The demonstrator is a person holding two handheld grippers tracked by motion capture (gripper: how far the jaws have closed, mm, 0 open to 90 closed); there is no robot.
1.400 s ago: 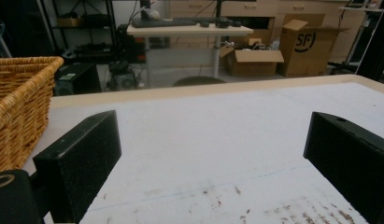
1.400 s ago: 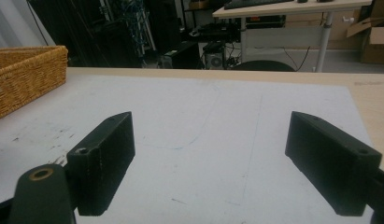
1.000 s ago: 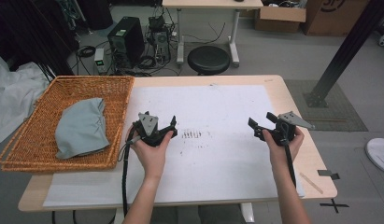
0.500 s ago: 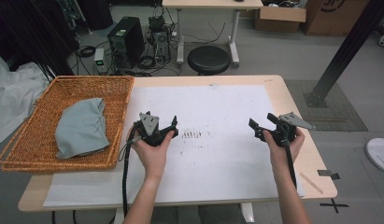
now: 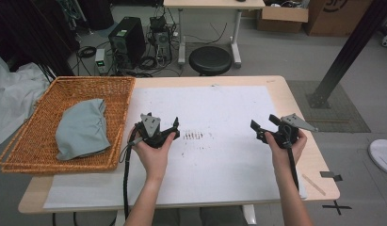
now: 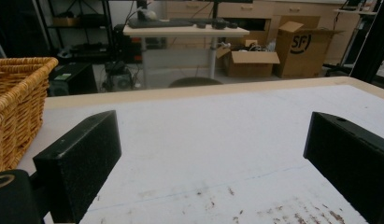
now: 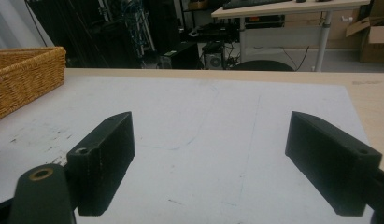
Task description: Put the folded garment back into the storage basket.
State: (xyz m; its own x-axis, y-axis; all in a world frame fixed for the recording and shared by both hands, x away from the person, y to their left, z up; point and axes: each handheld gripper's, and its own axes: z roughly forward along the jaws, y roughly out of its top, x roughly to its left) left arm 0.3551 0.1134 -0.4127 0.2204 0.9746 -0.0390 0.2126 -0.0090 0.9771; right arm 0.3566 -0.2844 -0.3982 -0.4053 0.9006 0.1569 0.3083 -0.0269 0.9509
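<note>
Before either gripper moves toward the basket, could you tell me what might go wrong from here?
1. The grey cloth lies inside the wicker basket; the left gripper, jaws open, might catch the basket's raised rim when reaching in.
2. The basket sits at the table's left edge and looks light, so a nudge could push it off.
3. The right gripper, also open, is far across the white sheet, so a long reach seems likely.

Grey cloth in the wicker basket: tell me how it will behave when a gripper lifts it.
The grey cloth lies rumpled and folded over itself, so it will probably hang limp and unfold. It looks thin, so likely light. Its edge may drag or snag on the wicker basket weave.
</note>
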